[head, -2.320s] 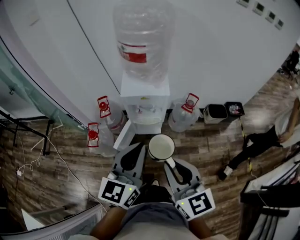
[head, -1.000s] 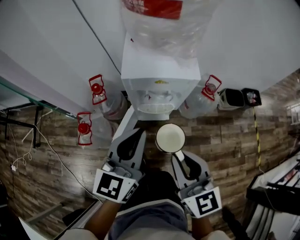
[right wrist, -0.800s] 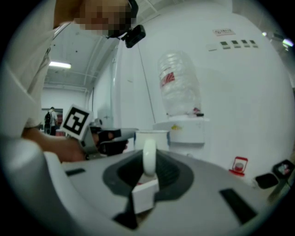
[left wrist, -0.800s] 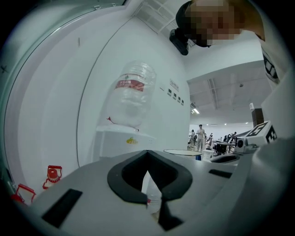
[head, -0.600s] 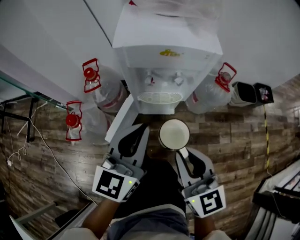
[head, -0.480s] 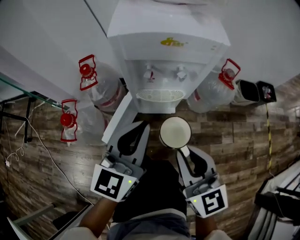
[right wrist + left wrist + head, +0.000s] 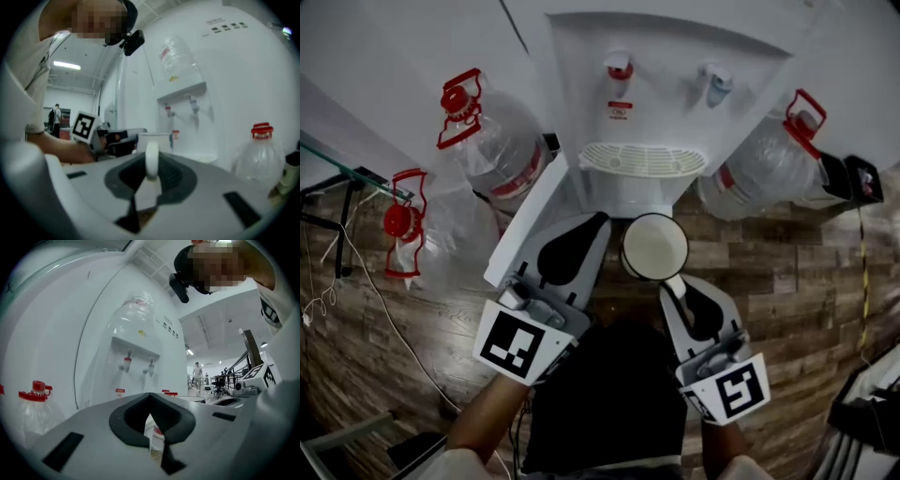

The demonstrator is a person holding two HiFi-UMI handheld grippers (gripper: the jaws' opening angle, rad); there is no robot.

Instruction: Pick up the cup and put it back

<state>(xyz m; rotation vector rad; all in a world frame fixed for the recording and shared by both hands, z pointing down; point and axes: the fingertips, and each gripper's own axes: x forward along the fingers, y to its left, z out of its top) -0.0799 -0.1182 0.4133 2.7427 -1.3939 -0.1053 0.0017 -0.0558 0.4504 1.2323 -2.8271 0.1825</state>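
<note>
Change: both grippers have come down, and the dispenser [image 7: 666,37] taps and drip tray [image 7: 642,159] now fill the top of the head view
Cup [image 7: 654,246]: upright in the air, just before the tray's front edge
Meaning: the put-back looks under way
Right gripper [image 7: 675,284]: jaws clamped on the cup's handle
Left gripper [image 7: 598,220]: jaws closed, empty
Count: one cup, two taps, three bottles [image 7: 502,141] on the floor

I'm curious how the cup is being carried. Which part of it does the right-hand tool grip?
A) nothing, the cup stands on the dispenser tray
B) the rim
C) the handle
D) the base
C: in the right gripper view the right tool is closed on the handle of the white cup, whose body sits just beyond its tips.
</note>
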